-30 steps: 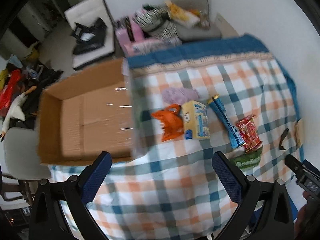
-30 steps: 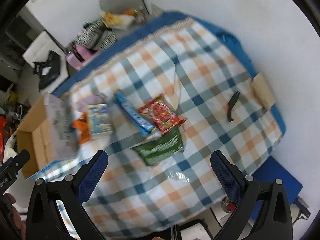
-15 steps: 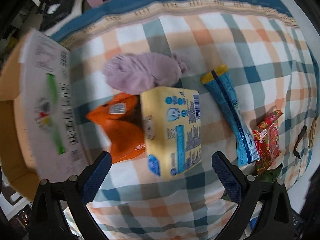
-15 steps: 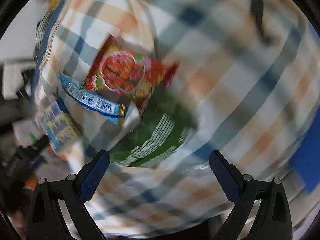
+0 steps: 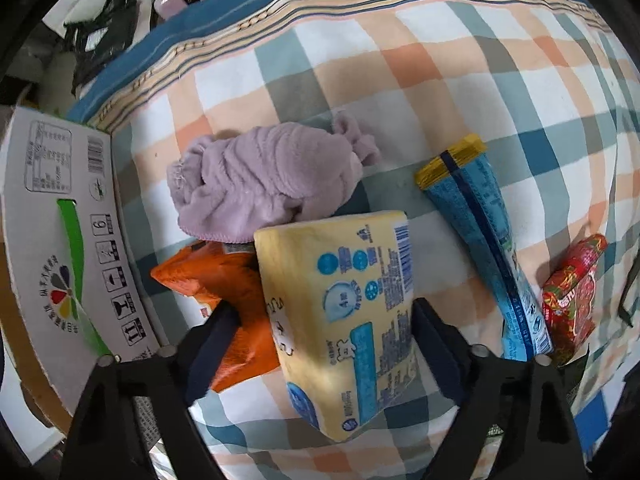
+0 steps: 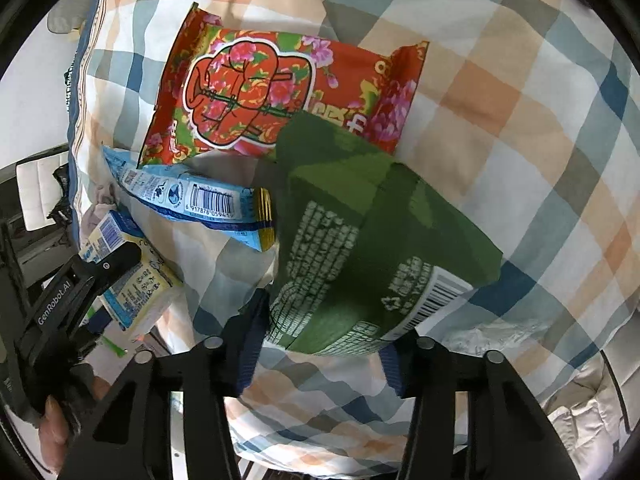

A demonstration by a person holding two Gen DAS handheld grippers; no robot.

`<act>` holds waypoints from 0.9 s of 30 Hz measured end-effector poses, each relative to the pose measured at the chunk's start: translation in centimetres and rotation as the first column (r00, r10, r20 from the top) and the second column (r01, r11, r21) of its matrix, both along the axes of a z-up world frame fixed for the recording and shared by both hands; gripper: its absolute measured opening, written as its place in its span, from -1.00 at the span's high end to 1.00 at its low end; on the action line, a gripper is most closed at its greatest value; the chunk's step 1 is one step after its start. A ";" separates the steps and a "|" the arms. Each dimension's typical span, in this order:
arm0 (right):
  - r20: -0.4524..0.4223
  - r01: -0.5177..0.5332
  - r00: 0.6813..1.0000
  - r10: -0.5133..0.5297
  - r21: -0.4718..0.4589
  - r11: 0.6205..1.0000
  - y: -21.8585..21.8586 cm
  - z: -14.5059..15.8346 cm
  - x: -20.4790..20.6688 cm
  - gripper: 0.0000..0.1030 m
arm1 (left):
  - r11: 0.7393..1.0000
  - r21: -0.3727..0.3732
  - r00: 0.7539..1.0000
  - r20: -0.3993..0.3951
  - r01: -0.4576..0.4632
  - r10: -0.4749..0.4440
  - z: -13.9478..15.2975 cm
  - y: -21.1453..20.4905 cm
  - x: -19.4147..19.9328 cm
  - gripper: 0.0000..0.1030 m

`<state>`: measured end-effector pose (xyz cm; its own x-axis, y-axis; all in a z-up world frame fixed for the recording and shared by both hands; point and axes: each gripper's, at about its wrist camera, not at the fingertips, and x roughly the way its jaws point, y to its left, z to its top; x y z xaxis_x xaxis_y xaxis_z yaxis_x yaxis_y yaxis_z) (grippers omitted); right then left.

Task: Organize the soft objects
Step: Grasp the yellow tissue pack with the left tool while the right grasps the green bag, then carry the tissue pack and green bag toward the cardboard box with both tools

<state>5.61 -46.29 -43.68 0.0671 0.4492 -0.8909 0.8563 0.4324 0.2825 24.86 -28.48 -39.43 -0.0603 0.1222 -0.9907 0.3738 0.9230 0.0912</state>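
Observation:
In the left wrist view my left gripper (image 5: 320, 340) is open, its fingers on either side of a yellow tissue pack (image 5: 344, 308); an orange bag (image 5: 224, 300) lies under the left finger. A lilac cloth (image 5: 264, 184) lies just beyond. A blue packet (image 5: 480, 232) and a red flowered packet (image 5: 572, 296) lie to the right. In the right wrist view my right gripper (image 6: 320, 344) is open around the near end of a green packet (image 6: 360, 248). The red flowered packet (image 6: 280, 92), blue packet (image 6: 192, 200) and tissue pack (image 6: 132, 280) lie beyond and left.
An open cardboard box (image 5: 52, 248) sits at the left edge of the checked cloth (image 5: 400, 72). The left gripper's body (image 6: 68, 292) shows at the left of the right wrist view. Bags and clutter lie on the floor beyond (image 5: 100, 36).
Both grippers have come down close to the cloth. The left one now straddles the tissue pack, the right one the green packet, and both have narrowed somewhat.

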 end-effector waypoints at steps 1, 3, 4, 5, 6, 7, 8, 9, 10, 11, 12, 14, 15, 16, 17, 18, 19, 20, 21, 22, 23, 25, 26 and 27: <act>0.000 -0.008 1.000 0.008 -0.008 1.000 0.3 0.3 -0.1 0.11 | 1.000 0.011 1.000 0.008 0.010 -0.010 0.5 -0.2 -0.4 -0.46; 0.002 -0.025 1.000 0.025 -0.019 1.000 0.8 1.0 -0.5 0.14 | 0.999 0.030 0.999 0.038 0.027 -0.028 1.0 -0.3 -0.8 -0.17; 0.002 -0.035 0.999 0.035 -0.028 0.999 1.1 1.3 -0.7 0.16 | 0.999 0.025 0.999 0.038 0.027 -0.028 1.9 -0.3 -0.9 -0.14; 0.001 -0.043 0.999 0.044 -0.035 0.998 1.1 1.4 -0.8 0.16 | 0.999 0.020 0.999 0.038 0.028 -0.029 2.2 -0.2 -1.0 -0.06; 0.001 -0.057 0.998 0.057 -0.043 0.997 1.4 1.9 -0.9 0.17 | 0.999 0.015 0.999 0.041 0.029 -0.030 2.7 0.0 -1.2 -0.02; 0.007 -0.065 0.998 0.066 -0.050 0.997 0.9 1.7 -0.8 0.18 | 1.000 0.005 0.999 0.045 0.030 -0.030 2.6 -0.1 -1.5 0.00; 0.011 -0.077 0.997 0.078 -0.060 0.995 1.2 2.1 -0.8 0.18 | 0.999 -0.003 0.998 0.050 0.037 -0.037 3.1 0.1 -1.9 0.08; 0.015 -0.093 0.995 0.095 -0.070 0.993 1.5 2.5 -0.8 0.18 | 0.999 -0.006 0.998 0.054 0.043 -0.043 3.7 0.3 -2.0 0.08; 0.021 -0.107 0.994 0.109 -0.080 0.991 1.9 3.0 -0.9 0.18 | 0.999 -0.017 0.998 0.051 0.045 -0.045 4.5 0.4 -2.1 0.09; 0.025 -0.122 0.992 0.125 -0.089 0.989 2.2 3.3 -0.7 0.18 | 0.999 -0.025 0.998 0.051 0.047 -0.045 5.0 0.6 -2.5 0.11; 0.028 -0.137 0.990 0.140 -0.097 0.986 2.4 3.5 -0.4 0.19 | 0.998 -0.029 0.997 0.053 0.050 -0.049 5.4 0.9 -3.0 0.11; 0.039 -0.158 0.986 0.163 -0.110 0.981 2.9 4.1 0.0 0.19 | 0.998 -0.051 0.998 0.048 0.043 -0.041 6.3 1.9 -4.4 0.12; 0.043 -0.168 0.984 0.174 -0.115 0.979 3.1 4.5 -0.2 0.20 | 0.997 -0.075 0.999 0.040 0.032 -0.029 6.8 2.5 -4.9 0.12; 0.049 -0.178 0.981 0.185 -0.122 0.976 3.4 5.0 -0.2 0.20 | 0.996 -0.088 0.999 0.034 0.031 -0.029 6.9 2.5 -5.8 0.12; 0.052 -0.188 0.979 0.195 -0.126 0.974 2.9 4.8 0.0 0.20 | 0.994 -0.106 0.999 0.019 0.033 -0.031 7.3 2.7 -6.5 0.12; 0.051 -0.208 0.975 0.216 -0.132 0.969 2.2 5.3 -0.3 0.20 | 0.992 -0.128 1.000 0.007 0.014 -0.013 7.4 3.2 -6.8 0.11; 0.047 -0.225 0.971 0.233 -0.141 0.964 2.4 5.4 -0.2 0.20 | 0.989 -0.145 1.000 0.001 -0.006 0.006 7.3 3.8 -7.0 0.11; 0.043 -0.238 0.968 0.247 -0.150 0.960 2.6 5.3 0.2 0.20 | 0.990 -0.139 1.000 -0.010 -0.010 0.009 7.0 4.3 -7.3 0.11; 0.039 -0.250 0.965 0.259 -0.156 0.956 2.4 5.3 0.3 0.20 | 0.989 -0.143 0.999 -0.027 -0.027 0.023 6.8 4.8 -7.7 0.11; 0.039 -0.263 0.961 0.272 -0.163 0.951 2.7 5.6 0.5 0.20 | 0.985 -0.163 0.998 -0.045 -0.048 0.041 6.8 5.4 -8.0 0.11; 0.043 -0.273 0.958 0.284 -0.169 0.947 2.6 5.9 0.5 0.20 | 0.980 -0.185 0.996 -0.066 -0.067 0.056 7.0 6.0 -8.3 0.12; 0.053 -0.295 0.949 0.310 -0.187 0.937 2.7 6.8 0.7 0.20 | 0.971 -0.215 0.993 -0.081 -0.102 0.087 7.8 7.5 -8.5 0.12; 0.057 -0.305 0.945 0.321 -0.192 0.933 2.9 7.1 1.1 0.21 | 0.965 -0.234 0.992 -0.074 -0.115 0.100 8.7 8.3 -8.8 0.12; 0.063 -0.313 0.942 0.330 -0.193 0.930 3.0 7.6 1.1 0.21 | 0.961 -0.246 0.992 -0.064 -0.124 0.111 9.4 9.2 -8.8 0.12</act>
<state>6.74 -43.29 -36.07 0.0315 0.2951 -0.9549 0.6365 0.7307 0.2468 16.02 -19.30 -30.07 -0.1085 -0.1392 -0.9843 0.2595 0.9519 -0.1632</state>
